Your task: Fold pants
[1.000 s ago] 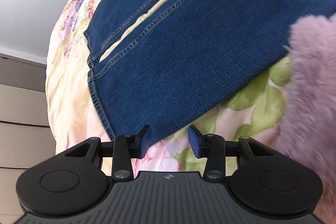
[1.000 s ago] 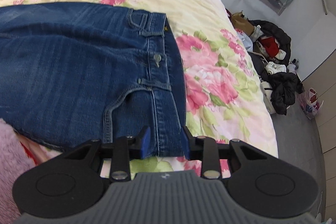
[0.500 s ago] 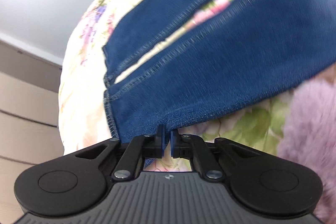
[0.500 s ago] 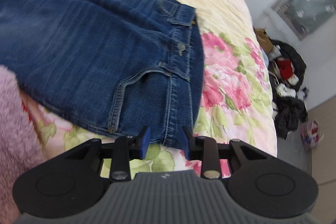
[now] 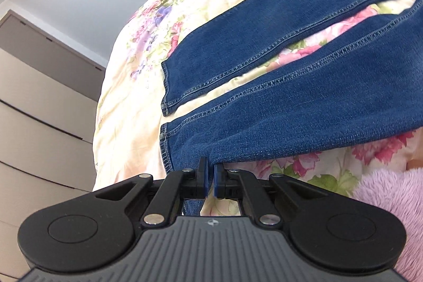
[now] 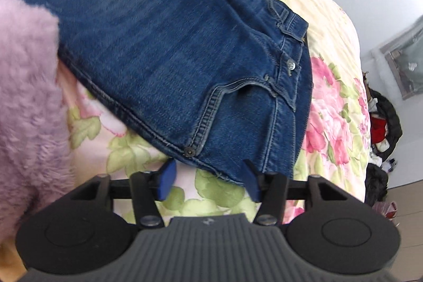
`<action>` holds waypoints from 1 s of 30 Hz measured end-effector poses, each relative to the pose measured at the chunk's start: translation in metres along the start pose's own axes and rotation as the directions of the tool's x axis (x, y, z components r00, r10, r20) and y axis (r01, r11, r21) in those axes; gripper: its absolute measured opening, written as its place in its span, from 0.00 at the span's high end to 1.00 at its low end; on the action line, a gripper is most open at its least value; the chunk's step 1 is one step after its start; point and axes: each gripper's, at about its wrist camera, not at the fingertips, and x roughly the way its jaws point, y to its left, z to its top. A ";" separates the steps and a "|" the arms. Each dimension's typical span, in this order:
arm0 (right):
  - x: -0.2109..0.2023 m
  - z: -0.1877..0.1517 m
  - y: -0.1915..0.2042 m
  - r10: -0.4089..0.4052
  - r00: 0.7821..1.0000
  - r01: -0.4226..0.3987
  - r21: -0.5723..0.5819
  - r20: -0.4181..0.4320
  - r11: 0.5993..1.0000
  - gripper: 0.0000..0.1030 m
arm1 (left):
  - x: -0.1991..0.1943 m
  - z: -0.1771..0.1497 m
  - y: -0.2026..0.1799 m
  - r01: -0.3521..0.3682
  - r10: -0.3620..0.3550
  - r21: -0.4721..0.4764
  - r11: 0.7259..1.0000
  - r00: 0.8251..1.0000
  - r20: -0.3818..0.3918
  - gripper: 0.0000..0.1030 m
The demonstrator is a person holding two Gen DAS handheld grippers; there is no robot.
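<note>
Dark blue jeans (image 5: 304, 102) lie spread on a floral bedspread (image 5: 127, 118), the two legs side by side with a gap between them. My left gripper (image 5: 210, 180) is shut on the near leg's outer edge, close to its hem, and denim shows below the pads. In the right wrist view the waistband end of the jeans (image 6: 185, 57) lies with button and front pocket facing up. My right gripper (image 6: 208, 180) is open, its fingertips (image 6: 168, 177) straddling the near corner of the waistband side seam.
A fluffy pink sleeve or blanket (image 6: 26, 110) sits at the near side between both grippers, also in the left wrist view (image 5: 391, 208). A beige drawer unit (image 5: 39, 110) stands left of the bed. Clothes and bags (image 6: 383, 123) lie on the floor at the right.
My left gripper closed on the hem edge of the near leg and holds it. My right gripper moved closer to the waistband corner and stayed open.
</note>
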 end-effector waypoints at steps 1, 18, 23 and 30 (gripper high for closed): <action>0.004 0.000 0.003 -0.002 1.000 0.002 -0.008 -0.001 1.000 0.48 | -0.001 0.001 0.001 -0.001 0.001 -0.011 1.000 1.000 -0.002 0.97; -0.058 0.025 -0.035 -0.194 0.936 0.151 0.164 0.295 0.975 0.88 | -0.022 0.003 0.067 0.092 -0.047 -0.432 0.897 0.993 0.112 0.97; -0.086 0.069 -0.082 -0.261 0.894 0.160 0.285 0.363 0.945 0.90 | -0.026 0.030 0.099 0.107 -0.046 -0.490 0.865 0.990 0.135 0.97; -0.053 0.162 -0.114 -0.321 0.892 0.206 0.344 0.319 0.916 0.91 | 0.016 0.093 0.108 0.036 0.003 -0.497 0.867 0.997 0.078 0.97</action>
